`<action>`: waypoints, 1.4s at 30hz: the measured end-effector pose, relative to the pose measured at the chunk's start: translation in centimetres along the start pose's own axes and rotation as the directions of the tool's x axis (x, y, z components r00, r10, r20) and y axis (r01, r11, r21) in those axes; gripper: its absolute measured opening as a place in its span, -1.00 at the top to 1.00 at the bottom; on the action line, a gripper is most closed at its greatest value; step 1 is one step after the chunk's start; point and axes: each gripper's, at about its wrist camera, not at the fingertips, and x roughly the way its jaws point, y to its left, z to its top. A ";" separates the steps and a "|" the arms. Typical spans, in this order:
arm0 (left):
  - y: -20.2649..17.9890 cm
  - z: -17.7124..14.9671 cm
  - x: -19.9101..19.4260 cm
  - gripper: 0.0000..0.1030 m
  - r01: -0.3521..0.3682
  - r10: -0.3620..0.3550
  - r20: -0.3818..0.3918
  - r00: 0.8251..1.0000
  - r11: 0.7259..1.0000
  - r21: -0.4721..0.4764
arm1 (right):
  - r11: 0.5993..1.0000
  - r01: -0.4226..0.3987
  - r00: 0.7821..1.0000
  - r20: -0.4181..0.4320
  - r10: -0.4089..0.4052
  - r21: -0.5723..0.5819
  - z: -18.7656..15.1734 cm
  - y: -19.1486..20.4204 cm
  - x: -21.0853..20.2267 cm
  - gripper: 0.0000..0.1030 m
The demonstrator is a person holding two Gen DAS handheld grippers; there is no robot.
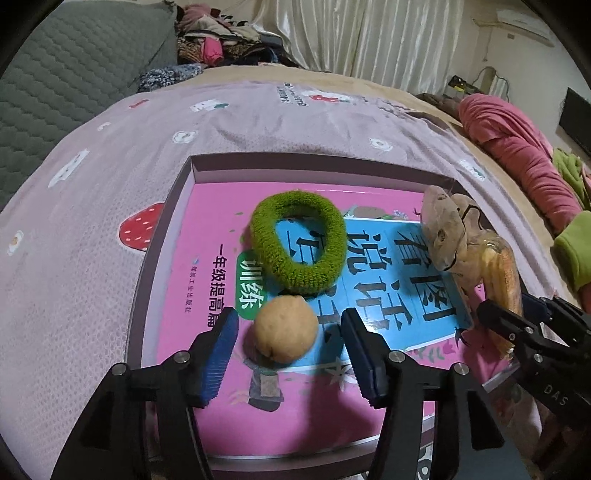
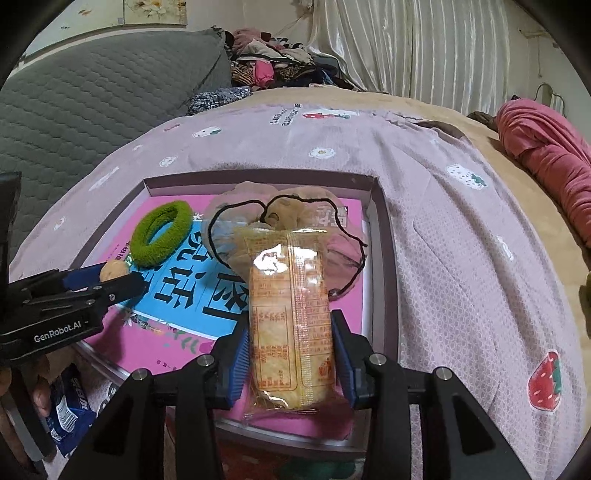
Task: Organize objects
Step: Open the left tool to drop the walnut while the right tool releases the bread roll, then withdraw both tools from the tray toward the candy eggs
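Left gripper (image 1: 288, 332): jaws apart, blue pads either side of a small round tan ball (image 1: 286, 329), gaps visible on both sides, no contact. Ball sits on the pink book (image 1: 207, 229), lower centre of its cover.

Right gripper (image 2: 291, 354): pads pressed onto both long edges of a clear-wrapped snack packet (image 2: 290, 314), orange print on the wrapper. Packet points away from the gripper, far end over the book. Can't tell whether it's resting on the book or lifted off.

Just past the ball: green fuzzy hair tie (image 1: 297, 242), lying flat on the book, near the ball but not touching.

Beyond the packet's far end: crumpled beige drawstring pouch (image 2: 291, 203) with a black cord looping around it, against the box's right-hand side. A pinkish cloth lump (image 2: 341, 254) sits beside it.

The book lies flat inside a shallow open box (image 1: 258, 162) with low mauve walls and fills most of its floor.

Box sits on a pink-lilac bedspread (image 1: 92, 229) with strawberry and flower patches. Grey quilted headboard (image 1: 66, 85) at far left, clothes pile (image 1: 218, 40) at the back, white curtains (image 1: 369, 33) behind, rolled pink blanket (image 1: 517, 147) at right.

A blue packet (image 2: 70, 406) lies below the box's near-left edge, in the right wrist view.
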 end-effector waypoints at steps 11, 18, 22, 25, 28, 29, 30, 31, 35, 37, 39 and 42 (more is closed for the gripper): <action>0.3 0.2 -1.6 -0.41 0.001 -0.001 0.018 1.000 1.000 -0.010 | 1.000 -0.005 0.999 0.036 0.005 0.008 0.3 0.1 -1.4 -0.10; 0.8 0.6 -3.3 -0.49 -0.011 0.012 0.048 0.999 1.000 -0.016 | 1.000 -0.006 0.997 0.076 0.004 0.020 0.7 -0.1 -3.2 -0.14; 0.9 1.0 -5.2 -0.53 -0.010 0.012 0.083 0.997 1.000 -0.021 | 1.000 -0.012 0.994 0.107 0.010 0.019 0.9 0.1 -4.9 -0.23; 0.8 1.1 -7.1 -0.60 -0.014 0.016 0.120 0.993 1.000 -0.020 | 1.000 -0.011 0.990 0.141 0.009 0.011 0.9 0.6 -6.7 -0.35; 0.3 0.6 -8.8 -0.65 -0.022 0.020 0.136 0.991 1.000 0.010 | 1.000 -0.013 0.991 0.132 0.011 0.015 0.5 1.1 -8.0 -0.38; 0.1 0.3 -9.3 -0.65 -0.029 0.026 0.139 0.990 0.999 0.018 | 1.000 -0.023 0.991 0.130 0.021 0.014 0.0 1.3 -9.0 -0.38; 0.0 0.0 -10.0 -0.66 -0.035 0.032 0.150 0.988 0.999 0.019 | 1.000 -0.025 0.990 0.137 0.023 0.013 -0.3 1.5 -9.7 -0.42; -0.1 -0.3 -10.6 -0.66 -0.032 0.028 0.156 0.987 0.999 0.020 | 1.000 -0.025 0.990 0.142 0.024 0.008 -0.6 1.7 -10.3 -0.46; -0.4 -1.5 -13.0 -0.66 -0.021 0.019 0.179 0.984 1.000 0.012 | 1.000 -0.004 0.992 0.126 0.007 -0.021 -1.9 2.7 -13.0 -0.54; -0.6 -2.6 -14.7 -0.66 -0.019 0.018 0.192 0.981 1.000 0.003 | 1.000 -0.005 0.992 0.127 0.008 -0.025 -2.2 3.1 -14.4 -0.54; -0.7 -4.0 -15.9 -0.66 -0.025 0.025 0.193 0.981 1.000 -0.002 | 0.999 -0.006 0.991 0.130 0.011 -0.036 -2.5 3.6 -15.7 -0.57; -0.7 -5.6 -17.2 -0.66 -0.004 0.007 0.177 0.984 1.000 -0.016 | 0.998 0.009 0.989 0.148 0.000 -0.058 -2.9 4.4 -17.8 -0.66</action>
